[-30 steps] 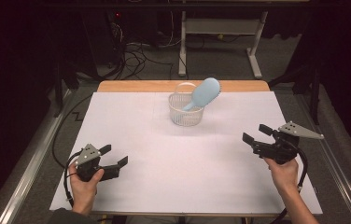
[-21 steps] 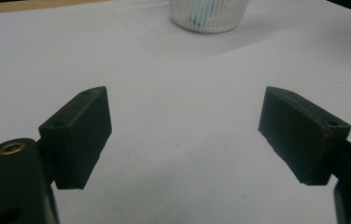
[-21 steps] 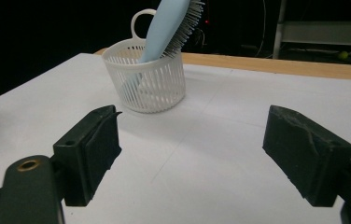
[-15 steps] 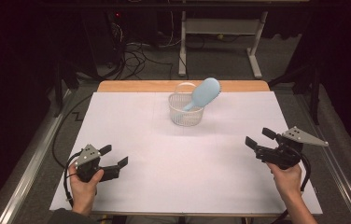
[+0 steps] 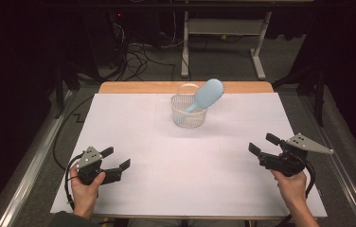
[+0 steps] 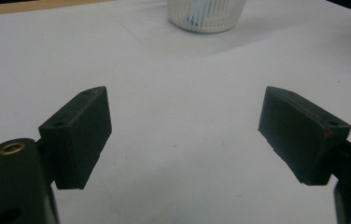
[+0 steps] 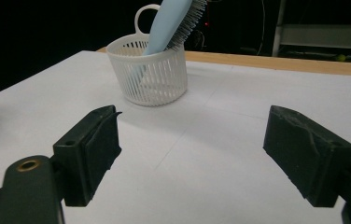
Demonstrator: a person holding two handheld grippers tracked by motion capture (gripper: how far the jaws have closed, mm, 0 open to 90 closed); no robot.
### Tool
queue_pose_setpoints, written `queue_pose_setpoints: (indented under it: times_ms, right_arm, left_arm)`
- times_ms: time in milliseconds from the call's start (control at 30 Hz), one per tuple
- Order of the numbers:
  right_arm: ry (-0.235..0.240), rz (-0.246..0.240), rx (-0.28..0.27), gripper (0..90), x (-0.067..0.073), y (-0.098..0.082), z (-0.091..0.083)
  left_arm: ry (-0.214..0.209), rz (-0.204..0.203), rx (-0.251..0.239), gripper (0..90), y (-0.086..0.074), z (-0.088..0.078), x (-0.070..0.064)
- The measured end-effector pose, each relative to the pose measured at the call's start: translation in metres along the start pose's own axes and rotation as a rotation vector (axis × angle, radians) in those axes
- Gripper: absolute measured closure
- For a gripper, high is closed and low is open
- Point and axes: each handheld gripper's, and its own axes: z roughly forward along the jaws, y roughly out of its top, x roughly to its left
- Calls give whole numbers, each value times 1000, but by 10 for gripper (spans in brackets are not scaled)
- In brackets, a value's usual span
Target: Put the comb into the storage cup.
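Pale blue plastic hairbrush [image 5: 208, 94] stands handle-down in a white slotted plastic basket [image 5: 188, 117] at the far middle of the white-covered table [image 5: 176, 189], bristle head leaning over the rim. Left gripper [image 5: 118, 158] and right gripper [image 5: 260, 143] rest near the front edge, well apart from it, both spread wide, holding nothing. The 2 seem finished. To retreat well: keep low, clear of the basket.

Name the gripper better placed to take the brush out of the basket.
Right, probably: the right gripper is open and faces the hairbrush, which leans toward its side of the basket.
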Motion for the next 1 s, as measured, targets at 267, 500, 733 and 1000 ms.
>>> queue_pose_setpoints:
  times_ms: [267, 500, 733, 1000]
  right_arm:
    - [-1, -2, -2, 188, 2, -3, -3]
    - [-6, 1, -1, 188, 3, -9, -6]
    - [-13, 3, -2, 187, 3, -13, -8]
    - [-19, 8, 3, 187, 2, -19, -10]
  left_arm:
    - [-3, 3, 0, 181, 0, 0, 0]
    - [-6, 4, 0, 181, 0, 0, 0]
    - [-7, 5, -1, 181, 0, -1, 0]
    - [-5, 5, -5, 181, 0, -1, 0]
